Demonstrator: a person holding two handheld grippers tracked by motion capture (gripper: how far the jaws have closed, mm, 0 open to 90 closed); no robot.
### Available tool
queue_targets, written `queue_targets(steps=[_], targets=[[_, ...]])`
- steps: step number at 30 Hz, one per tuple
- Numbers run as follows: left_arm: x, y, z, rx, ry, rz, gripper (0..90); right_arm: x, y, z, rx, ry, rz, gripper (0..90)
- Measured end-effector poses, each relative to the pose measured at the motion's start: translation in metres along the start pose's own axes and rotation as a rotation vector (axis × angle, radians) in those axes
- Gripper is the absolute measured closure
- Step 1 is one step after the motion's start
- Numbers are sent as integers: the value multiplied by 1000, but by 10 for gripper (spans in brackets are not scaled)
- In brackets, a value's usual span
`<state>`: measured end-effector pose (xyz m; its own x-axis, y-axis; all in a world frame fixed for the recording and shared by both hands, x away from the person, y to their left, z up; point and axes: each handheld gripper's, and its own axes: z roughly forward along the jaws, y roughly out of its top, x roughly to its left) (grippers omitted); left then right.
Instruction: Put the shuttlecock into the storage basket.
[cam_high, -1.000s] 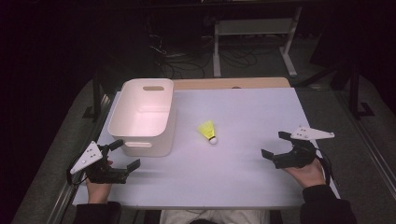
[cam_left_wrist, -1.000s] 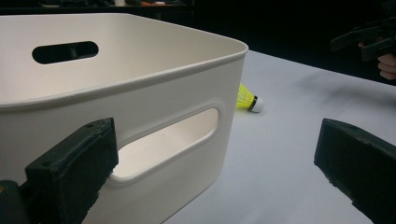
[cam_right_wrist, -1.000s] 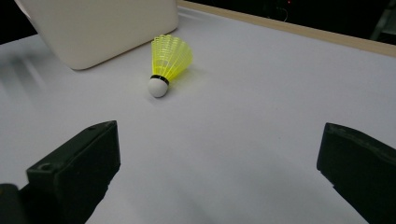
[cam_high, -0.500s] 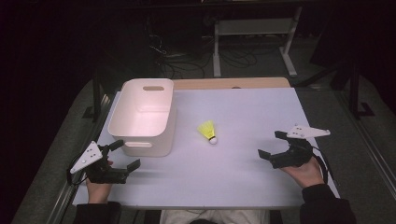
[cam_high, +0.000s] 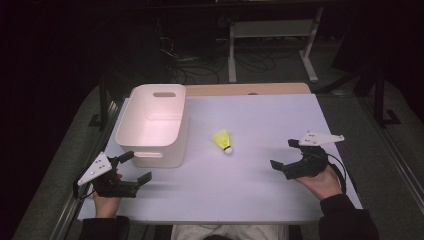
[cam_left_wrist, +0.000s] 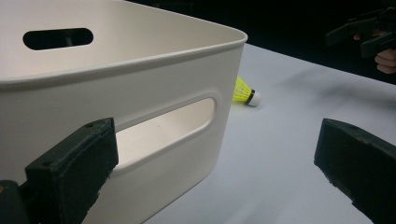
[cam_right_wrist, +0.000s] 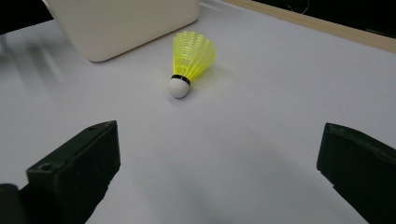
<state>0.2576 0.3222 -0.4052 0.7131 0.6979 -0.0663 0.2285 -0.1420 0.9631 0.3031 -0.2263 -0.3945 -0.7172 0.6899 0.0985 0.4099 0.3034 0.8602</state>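
Shuttlecock pickup: approach stage, nothing grasped yet.

Left gripper (cam_high: 134, 167) low at the near-left table (cam_high: 280, 115) corner, jaws spread wide and empty, just beside the near end of the white plastic bin (cam_high: 152, 122); bin empty inside. Yellow shuttlecock (cam_high: 223, 140) lying on its side mid-table, cork toward the person, just right of the bin, not touching it. Right gripper (cam_high: 283, 154) at near right, jaws wide open, holding nothing, aimed at the shuttlecock, some way short. Judged remaining: close in, grasp, likely drop into bin.
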Motion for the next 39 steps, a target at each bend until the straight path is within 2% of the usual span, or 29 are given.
queue_targets(steps=[18,39], targets=[[1,-1,0,15,7,-8,0,9,17,20,50,35,-35,0],[0,-1,-2,-6,11,-3,0,16,42,29,85,81,-82,0]])
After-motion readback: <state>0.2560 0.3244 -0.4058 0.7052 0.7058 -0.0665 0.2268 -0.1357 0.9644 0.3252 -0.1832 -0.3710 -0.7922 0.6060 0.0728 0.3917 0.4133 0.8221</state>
